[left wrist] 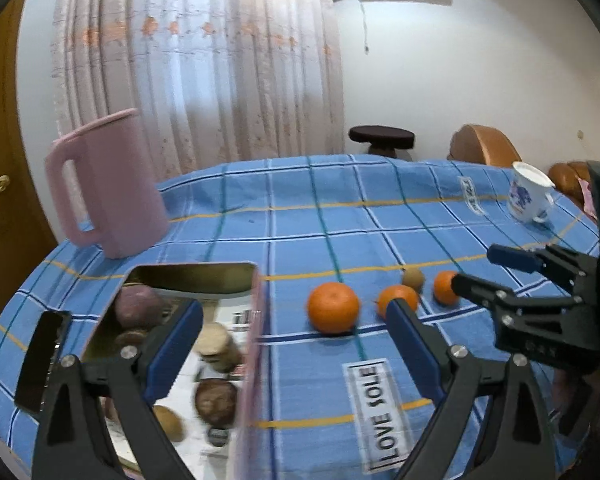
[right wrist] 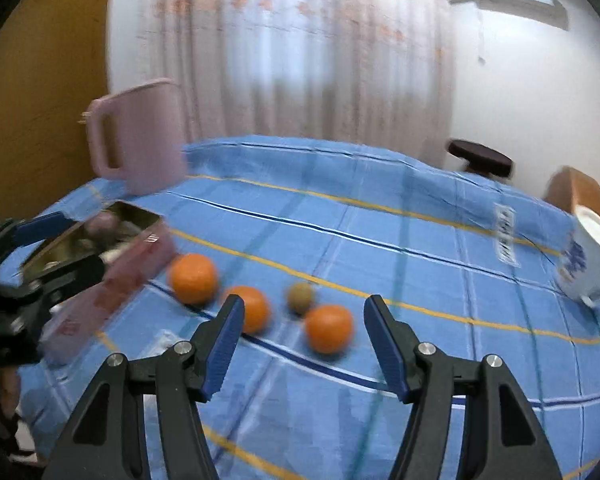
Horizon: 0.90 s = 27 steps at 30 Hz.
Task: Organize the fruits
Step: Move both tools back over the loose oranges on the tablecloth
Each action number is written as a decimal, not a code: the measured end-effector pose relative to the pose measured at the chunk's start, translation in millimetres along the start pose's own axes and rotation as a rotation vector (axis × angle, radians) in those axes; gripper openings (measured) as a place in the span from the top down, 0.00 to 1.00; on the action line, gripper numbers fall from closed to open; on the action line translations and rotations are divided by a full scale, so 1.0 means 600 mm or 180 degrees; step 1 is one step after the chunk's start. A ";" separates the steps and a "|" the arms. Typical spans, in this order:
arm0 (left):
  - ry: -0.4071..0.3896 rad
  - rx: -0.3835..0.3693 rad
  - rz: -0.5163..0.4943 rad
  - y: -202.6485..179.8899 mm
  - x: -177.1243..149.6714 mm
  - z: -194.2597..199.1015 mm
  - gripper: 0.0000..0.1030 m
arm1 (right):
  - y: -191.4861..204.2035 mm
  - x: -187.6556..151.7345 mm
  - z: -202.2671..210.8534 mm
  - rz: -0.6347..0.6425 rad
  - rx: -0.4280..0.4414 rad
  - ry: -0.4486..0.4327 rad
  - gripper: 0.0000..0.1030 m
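Three oranges lie in a row on the blue checked tablecloth: a big one point(left wrist: 333, 307) point(right wrist: 193, 278), a middle one point(left wrist: 400, 294) point(right wrist: 254, 310) and a right one point(left wrist: 444, 286) point(right wrist: 329, 328). A small brown round fruit point(left wrist: 413, 279) point(right wrist: 300, 297) sits just behind them. A tin box point(left wrist: 256, 320) point(right wrist: 132, 276) with a gold inside holds several brown and purple fruits point(left wrist: 138, 304). My left gripper point(left wrist: 294, 307) point(right wrist: 60, 248) is open wide above the box's right wall. My right gripper point(right wrist: 305, 304) point(left wrist: 476, 268) is open and empty, hovering near the right orange.
A pink jug point(left wrist: 108, 184) point(right wrist: 140, 136) stands behind the box at the table's far left. A white mug with blue print point(left wrist: 530, 196) point(right wrist: 588, 264) sits at the far right. A dark stool point(left wrist: 382, 138) and chairs stand beyond the table. Both views are motion-blurred.
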<state>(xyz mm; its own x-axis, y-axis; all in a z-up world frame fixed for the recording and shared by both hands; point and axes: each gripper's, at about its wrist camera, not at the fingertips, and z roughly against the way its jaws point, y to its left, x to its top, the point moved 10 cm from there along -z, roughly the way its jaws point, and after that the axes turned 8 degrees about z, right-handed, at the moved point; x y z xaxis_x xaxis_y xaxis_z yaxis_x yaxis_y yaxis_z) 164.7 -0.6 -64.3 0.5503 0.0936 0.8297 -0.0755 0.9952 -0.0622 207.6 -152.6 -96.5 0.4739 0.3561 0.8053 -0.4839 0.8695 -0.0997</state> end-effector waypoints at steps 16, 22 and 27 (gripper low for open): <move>0.0482 -0.0117 -0.0142 -0.032 -0.024 -0.091 0.43 | -0.010 -0.022 -0.059 -0.0096 0.0111 0.0381 0.61; 0.0735 -0.0136 -0.0207 -0.047 -0.044 -0.131 0.44 | -0.025 -0.029 -0.068 -0.0224 0.0079 0.0479 0.59; 0.0808 0.0118 -0.0273 -0.048 -0.053 -0.154 0.50 | -0.026 -0.037 -0.077 -0.0254 0.0102 0.0593 0.59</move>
<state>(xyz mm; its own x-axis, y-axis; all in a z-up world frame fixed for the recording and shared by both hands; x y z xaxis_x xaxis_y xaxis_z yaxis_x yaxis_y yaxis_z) 226.0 -29.8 -140.2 0.7466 0.0177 0.6651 -0.0473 0.9985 0.0265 238.7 -158.3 -140.0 0.6381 0.3461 0.6877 -0.4610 0.8872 -0.0188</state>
